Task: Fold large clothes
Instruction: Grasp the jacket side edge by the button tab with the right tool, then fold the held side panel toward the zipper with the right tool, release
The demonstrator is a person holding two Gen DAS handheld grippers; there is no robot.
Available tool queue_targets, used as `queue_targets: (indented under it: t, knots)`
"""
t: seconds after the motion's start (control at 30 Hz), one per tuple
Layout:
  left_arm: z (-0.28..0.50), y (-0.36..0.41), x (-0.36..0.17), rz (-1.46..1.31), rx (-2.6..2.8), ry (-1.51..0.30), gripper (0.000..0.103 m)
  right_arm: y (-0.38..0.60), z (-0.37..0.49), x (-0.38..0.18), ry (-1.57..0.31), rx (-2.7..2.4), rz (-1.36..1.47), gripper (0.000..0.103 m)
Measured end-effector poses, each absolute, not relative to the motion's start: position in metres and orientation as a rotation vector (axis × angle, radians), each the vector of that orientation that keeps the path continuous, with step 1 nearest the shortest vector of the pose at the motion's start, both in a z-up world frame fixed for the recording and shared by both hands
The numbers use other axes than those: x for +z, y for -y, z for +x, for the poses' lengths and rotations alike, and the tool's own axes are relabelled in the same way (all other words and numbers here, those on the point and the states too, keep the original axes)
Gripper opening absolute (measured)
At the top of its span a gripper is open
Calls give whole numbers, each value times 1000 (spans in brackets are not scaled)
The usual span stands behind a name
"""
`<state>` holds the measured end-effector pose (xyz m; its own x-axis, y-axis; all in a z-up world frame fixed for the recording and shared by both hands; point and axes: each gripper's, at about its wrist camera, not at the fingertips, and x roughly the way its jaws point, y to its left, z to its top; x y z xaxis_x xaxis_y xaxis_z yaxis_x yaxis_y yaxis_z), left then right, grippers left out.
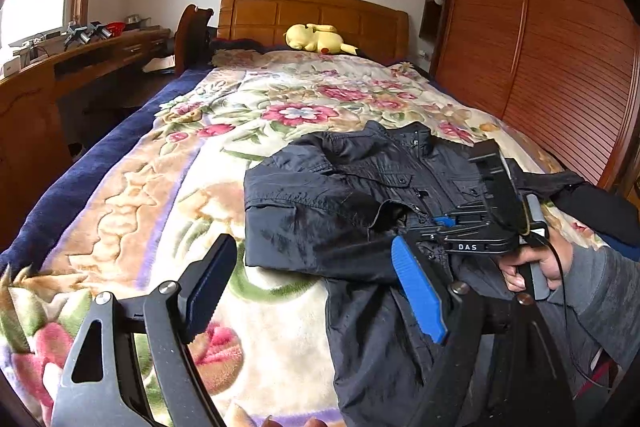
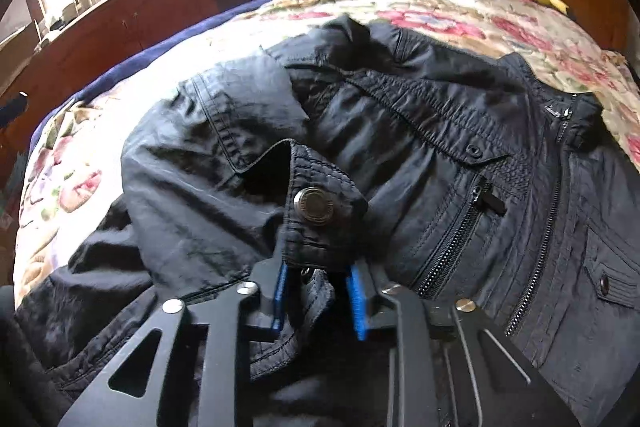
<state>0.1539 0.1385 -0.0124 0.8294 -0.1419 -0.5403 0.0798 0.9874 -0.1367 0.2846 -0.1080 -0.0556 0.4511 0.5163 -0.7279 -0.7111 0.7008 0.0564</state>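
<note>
A black jacket lies front up on the floral blanket, its left sleeve folded across the chest. My left gripper is open and empty, held above the jacket's lower left edge. My right gripper is shut on the sleeve cuff, which has a round metal snap button, and holds it over the jacket's chest. The right gripper and the hand on it also show in the left wrist view.
The floral blanket covers a bed with a wooden headboard. A yellow plush toy lies by the headboard. A wooden desk stands at the left, a wooden wardrobe at the right.
</note>
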Motion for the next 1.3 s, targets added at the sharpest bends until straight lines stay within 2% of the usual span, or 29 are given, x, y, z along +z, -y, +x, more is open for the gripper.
queue_targets:
  t: [0.57,0.9,1.3]
  knots:
    - [157,-116,-9,-111,-83,-587,81,211,216,14,-547,579,-172,15]
    - [163,-77,-3,-95,-150,-557,81,278,180,26,-543,427,-155,14]
    - [169,-33,2,-78,-216,-521,81,305,149,39,-581,299,-169,14]
